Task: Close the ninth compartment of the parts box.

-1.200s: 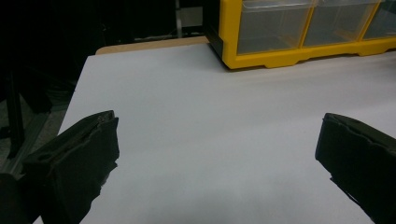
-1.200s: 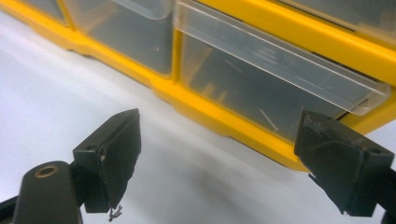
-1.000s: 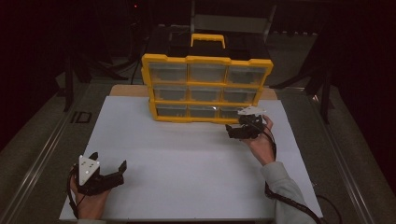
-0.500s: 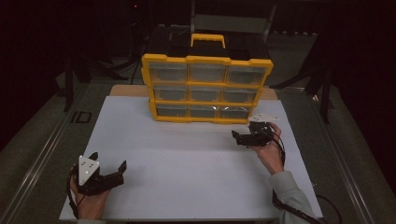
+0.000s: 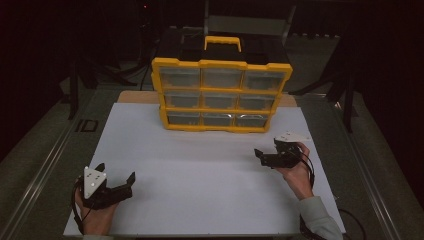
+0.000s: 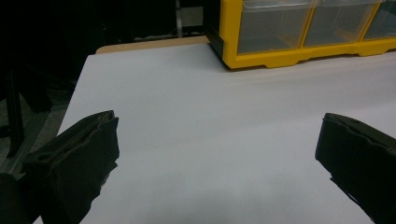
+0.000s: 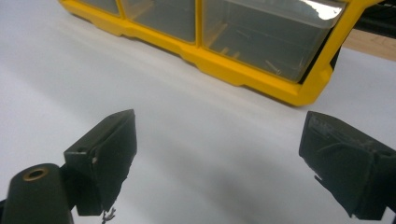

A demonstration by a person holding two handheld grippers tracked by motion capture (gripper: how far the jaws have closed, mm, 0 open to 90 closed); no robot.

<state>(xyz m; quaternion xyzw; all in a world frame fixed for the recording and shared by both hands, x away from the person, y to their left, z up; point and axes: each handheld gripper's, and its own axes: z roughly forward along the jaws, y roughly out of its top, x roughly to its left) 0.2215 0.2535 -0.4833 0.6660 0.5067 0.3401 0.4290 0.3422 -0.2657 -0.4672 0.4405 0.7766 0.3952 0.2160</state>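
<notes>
A yellow organiser (image 5: 221,95) with clear drawers in three rows and a yellow handle stands upright at the back middle of the white table (image 5: 200,170). Its bottom edge also appears at the top of the left gripper view as the organiser (image 6: 299,32) and in the right gripper view as the organiser (image 7: 233,42), all drawers closed. My left gripper (image 5: 117,184) rests at the near left, open, nothing between its jaws. My right gripper (image 5: 260,155) hovers at the right, in front of the bottom right drawer (image 7: 266,32), open and empty.
A wooden board (image 5: 135,97) shows under the white sheet behind the organiser. Dark frames and stands (image 5: 75,75) surround the table. A metal rail (image 5: 45,160) runs along the left side.
My right gripper has drawn back from the organiser's bottom right drawer toward the near right. The left gripper has stayed put.
</notes>
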